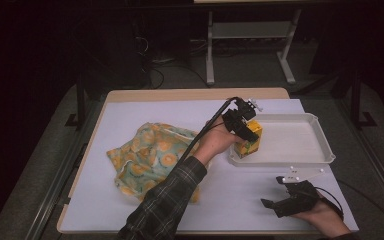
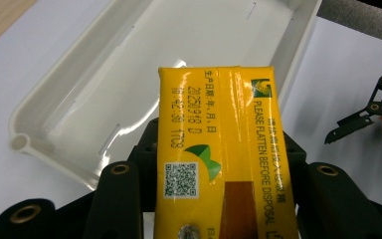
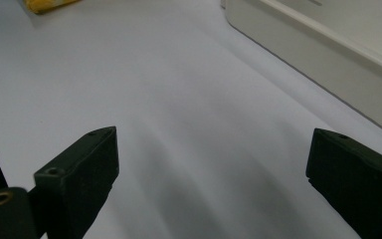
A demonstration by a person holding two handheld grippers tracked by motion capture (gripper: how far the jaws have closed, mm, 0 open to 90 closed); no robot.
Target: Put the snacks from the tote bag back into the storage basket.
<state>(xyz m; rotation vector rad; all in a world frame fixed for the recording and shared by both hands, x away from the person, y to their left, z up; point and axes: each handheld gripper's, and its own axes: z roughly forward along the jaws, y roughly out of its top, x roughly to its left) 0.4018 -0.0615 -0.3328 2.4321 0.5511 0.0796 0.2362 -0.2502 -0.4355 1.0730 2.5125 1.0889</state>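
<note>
Left gripper [image 1: 245, 131] is clamped on a yellow carton [image 2: 219, 144], which stands in the white tray's [image 1: 300, 156] near-left corner. Right gripper [image 1: 272, 204] rests apart on the table [image 1: 230, 200], jaws spread wide. Patterned cloth [image 1: 150, 157] lies left.

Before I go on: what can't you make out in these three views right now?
- Juice carton: its lower end runs off the left gripper view's bottom edge; in the high view the left claw covers its top.
- Patterned cloth: near part hidden by the sleeve in the high view.
- White tray: cropped in the right gripper view.
</note>
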